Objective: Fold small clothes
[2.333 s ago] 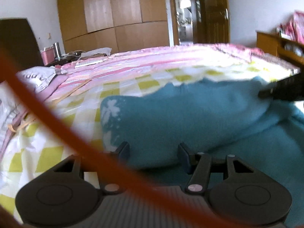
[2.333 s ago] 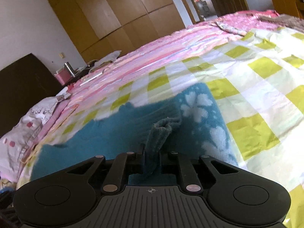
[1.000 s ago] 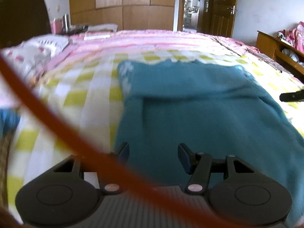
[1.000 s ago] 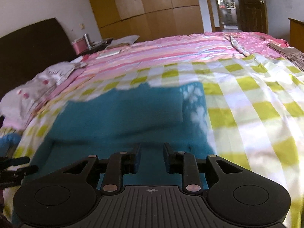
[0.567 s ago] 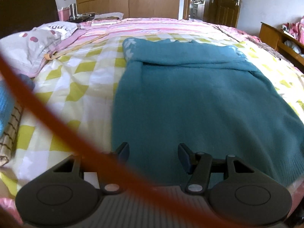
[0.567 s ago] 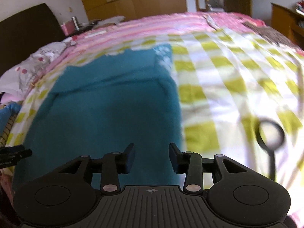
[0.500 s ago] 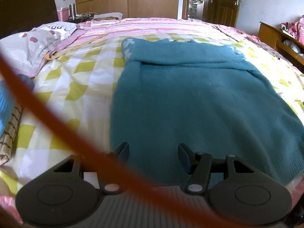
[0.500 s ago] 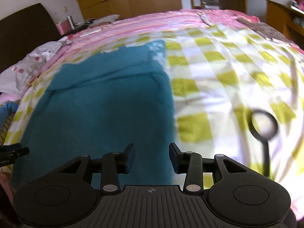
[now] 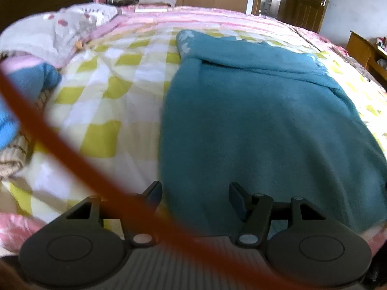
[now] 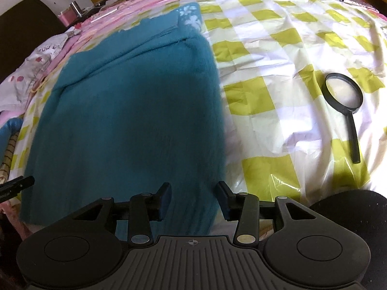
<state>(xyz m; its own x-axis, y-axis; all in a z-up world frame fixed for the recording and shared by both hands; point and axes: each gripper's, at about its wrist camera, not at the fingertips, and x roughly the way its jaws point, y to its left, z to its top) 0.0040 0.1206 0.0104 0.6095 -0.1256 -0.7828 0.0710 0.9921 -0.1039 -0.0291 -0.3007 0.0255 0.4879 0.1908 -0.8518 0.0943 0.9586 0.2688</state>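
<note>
A teal knitted sweater (image 9: 261, 120) lies flat on the yellow-checked bedspread (image 9: 106, 96), its sleeves folded across the far end. My left gripper (image 9: 196, 193) is open and empty, over the sweater's near left hem corner. In the right wrist view the sweater (image 10: 130, 106) fills the middle and my right gripper (image 10: 193, 193) is open and empty over its near right hem corner. The left gripper's fingertip (image 10: 17, 184) shows at the left edge of that view.
A black magnifying glass (image 10: 346, 106) lies on the bedspread right of the sweater. A pillow (image 9: 60, 29) and folded blue and brown clothes (image 9: 14, 111) sit at the left. An orange cable (image 9: 72, 159) crosses the left wrist view. A wooden wardrobe and a door stand behind the bed.
Both grippers have pulled back from the sweater's far end to its near hem. The right gripper let go of the sleeve it held 2.3 s ago and now stands open.
</note>
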